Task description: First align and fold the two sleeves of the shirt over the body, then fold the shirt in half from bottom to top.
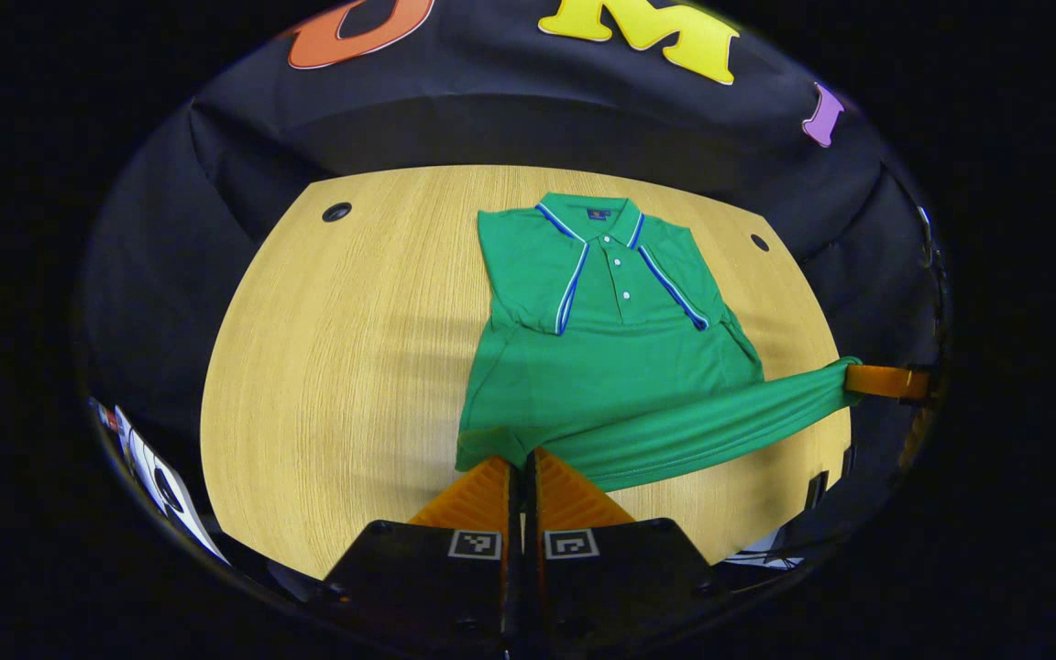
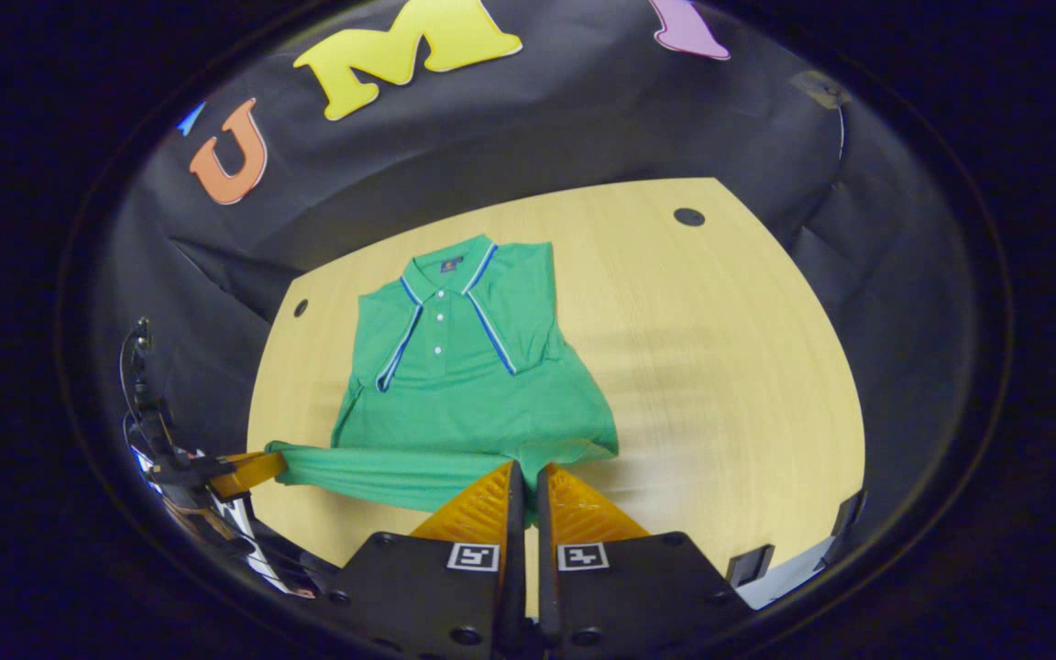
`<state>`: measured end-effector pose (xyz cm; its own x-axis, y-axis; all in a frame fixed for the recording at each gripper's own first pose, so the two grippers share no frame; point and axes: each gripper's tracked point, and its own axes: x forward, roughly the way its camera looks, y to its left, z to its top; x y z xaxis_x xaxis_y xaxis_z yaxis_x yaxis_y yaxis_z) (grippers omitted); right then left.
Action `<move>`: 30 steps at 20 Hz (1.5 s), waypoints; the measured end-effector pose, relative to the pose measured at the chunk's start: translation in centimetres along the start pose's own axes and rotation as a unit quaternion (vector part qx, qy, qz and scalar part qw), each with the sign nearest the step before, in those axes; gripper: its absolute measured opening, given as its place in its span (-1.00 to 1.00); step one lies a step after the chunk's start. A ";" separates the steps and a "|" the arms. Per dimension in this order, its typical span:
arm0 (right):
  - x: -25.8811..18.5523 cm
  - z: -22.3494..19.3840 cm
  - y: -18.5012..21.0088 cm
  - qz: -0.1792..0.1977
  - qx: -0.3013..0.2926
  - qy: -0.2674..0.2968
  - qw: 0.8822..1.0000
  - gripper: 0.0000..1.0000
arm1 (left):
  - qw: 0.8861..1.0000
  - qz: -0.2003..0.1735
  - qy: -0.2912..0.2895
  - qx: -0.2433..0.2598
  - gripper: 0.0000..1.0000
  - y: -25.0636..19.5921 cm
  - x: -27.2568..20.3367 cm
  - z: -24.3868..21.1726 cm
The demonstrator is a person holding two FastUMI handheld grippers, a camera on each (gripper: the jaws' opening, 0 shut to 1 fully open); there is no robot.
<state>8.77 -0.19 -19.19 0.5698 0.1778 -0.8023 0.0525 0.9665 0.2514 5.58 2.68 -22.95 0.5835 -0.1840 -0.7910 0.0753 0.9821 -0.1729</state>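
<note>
Bare table (image 1: 345, 367) beside pinched shirt hem (image 1: 675, 440)

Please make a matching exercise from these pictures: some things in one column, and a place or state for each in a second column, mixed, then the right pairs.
Things:
1. sleeves
2. bottom hem
3. collar
4. table

Places or states:
A. at the far end of the shirt, lying flat
B. wooden, with the shirt on it
C. already folded over the body, trim edges near the buttons
D. lifted and stretched between the left gripper and the right gripper, whose jaws are closed on it

Pairs: 1-C, 2-D, 3-A, 4-B
</note>
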 end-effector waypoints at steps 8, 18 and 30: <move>5.0 6.7 1.7 0.015 -0.005 -0.028 0.999 -0.82 | 0.996 0.025 -0.084 -0.010 -0.94 1.8 3.7 8.3; 14.8 15.7 1.6 -0.009 -0.049 -0.073 0.996 -0.84 | 0.991 0.045 -0.128 -0.020 -0.94 2.5 12.2 16.6; 25.3 22.7 1.0 -0.021 -0.084 -0.148 0.985 -0.83 | 0.982 0.071 -0.176 0.014 -0.94 2.8 19.2 22.4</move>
<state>41.88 1.09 -26.93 0.7857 0.0985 -0.6107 -0.0408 0.9933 0.1077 35.11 2.81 -25.45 0.8326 -0.0246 -0.5533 -0.0077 0.9984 -0.0559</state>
